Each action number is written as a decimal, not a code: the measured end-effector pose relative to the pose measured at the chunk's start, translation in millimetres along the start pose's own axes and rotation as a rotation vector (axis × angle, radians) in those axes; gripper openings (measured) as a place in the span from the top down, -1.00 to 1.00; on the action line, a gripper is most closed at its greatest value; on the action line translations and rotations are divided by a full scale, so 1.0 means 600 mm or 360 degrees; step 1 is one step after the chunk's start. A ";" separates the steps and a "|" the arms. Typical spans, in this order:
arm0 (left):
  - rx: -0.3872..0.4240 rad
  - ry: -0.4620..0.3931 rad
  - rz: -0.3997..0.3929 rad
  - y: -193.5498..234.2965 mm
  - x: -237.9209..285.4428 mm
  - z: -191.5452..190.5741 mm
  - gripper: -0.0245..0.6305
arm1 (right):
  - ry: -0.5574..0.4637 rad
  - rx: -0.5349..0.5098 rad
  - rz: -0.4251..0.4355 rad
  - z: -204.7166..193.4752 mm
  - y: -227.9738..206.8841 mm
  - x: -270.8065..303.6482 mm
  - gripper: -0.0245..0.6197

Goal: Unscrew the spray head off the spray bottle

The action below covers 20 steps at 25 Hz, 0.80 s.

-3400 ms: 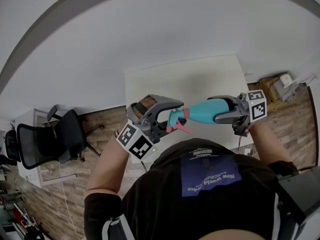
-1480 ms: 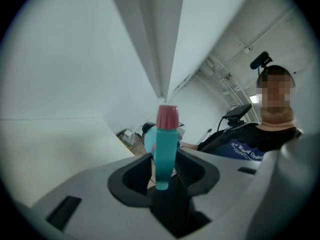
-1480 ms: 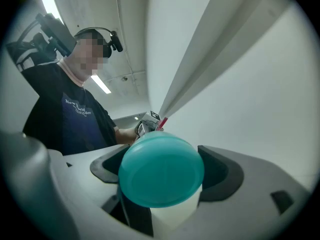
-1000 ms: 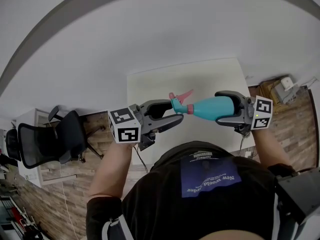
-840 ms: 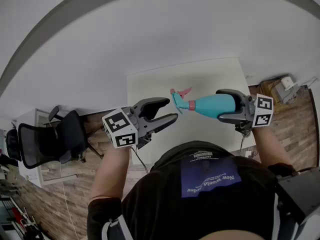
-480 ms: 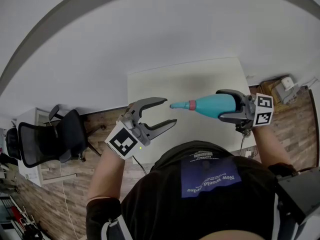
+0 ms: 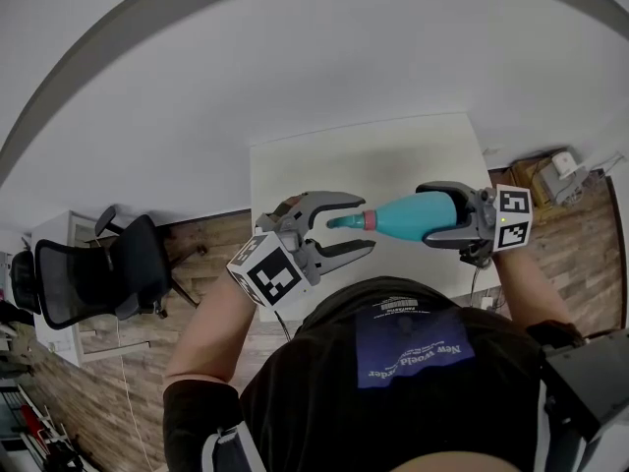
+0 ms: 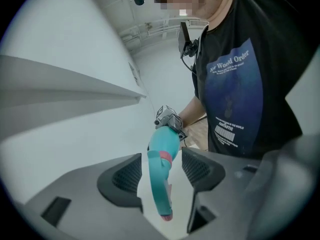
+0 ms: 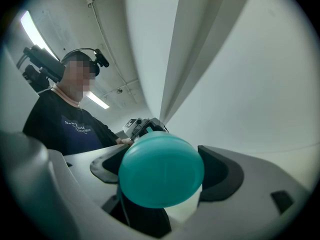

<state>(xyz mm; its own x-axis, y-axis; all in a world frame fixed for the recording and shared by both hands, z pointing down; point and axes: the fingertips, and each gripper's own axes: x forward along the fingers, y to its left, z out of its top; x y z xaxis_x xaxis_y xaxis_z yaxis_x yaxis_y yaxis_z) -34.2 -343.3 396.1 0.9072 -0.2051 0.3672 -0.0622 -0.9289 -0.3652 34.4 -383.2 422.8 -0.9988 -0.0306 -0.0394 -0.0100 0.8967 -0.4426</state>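
Observation:
My right gripper (image 7: pixel 428 212) is shut on the body of the teal spray bottle (image 7: pixel 413 214) and holds it level above the table, neck pointing left. In the right gripper view the bottle's round base (image 9: pixel 161 170) fills the space between the jaws of the right gripper (image 9: pixel 162 170). The spray head (image 7: pixel 344 221), teal with a pink collar (image 7: pixel 369 220), lies between the jaws of my left gripper (image 7: pixel 367 224). In the left gripper view the left gripper (image 8: pixel 161 166) is open. A gap shows on each side of the spray head (image 8: pixel 159 184), and the pink nozzle tip (image 8: pixel 166 216) points toward the camera.
A cream table (image 7: pixel 393 155) stands below the bottle against a white wall. A black office chair (image 7: pixel 98 273) is on the wooden floor at the left. A small wooden box (image 7: pixel 541 165) with white items sits at the right.
The left gripper let go of the spray head, drew back to the left and rolled. In the last half second it moved right again, so its open jaws now flank the head. The bottle stayed put.

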 end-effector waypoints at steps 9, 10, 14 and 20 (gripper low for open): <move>-0.0090 0.0031 -0.0082 -0.017 0.018 -0.005 0.43 | 0.0028 0.0000 0.0019 -0.008 0.012 0.001 -0.38; -0.0106 0.0036 -0.0081 -0.016 0.018 -0.008 0.48 | 0.0034 -0.0001 0.0018 -0.009 0.012 0.002 -0.38; -0.0241 0.0026 -0.0102 -0.013 0.020 -0.010 0.49 | 0.0044 -0.0006 0.0016 -0.014 0.011 0.000 -0.38; -0.0963 -0.0195 -0.0229 0.003 0.006 -0.013 0.50 | 0.0058 -0.0130 -0.0010 -0.004 0.021 0.008 -0.38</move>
<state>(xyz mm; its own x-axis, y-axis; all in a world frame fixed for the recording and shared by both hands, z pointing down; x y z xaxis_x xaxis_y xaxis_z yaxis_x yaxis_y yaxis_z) -34.1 -347.9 403.4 0.9628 -0.0618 0.2629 -0.1278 -0.9618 0.2422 29.4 -371.0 419.5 -0.9998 -0.0217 -0.0032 -0.0190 0.9296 -0.3682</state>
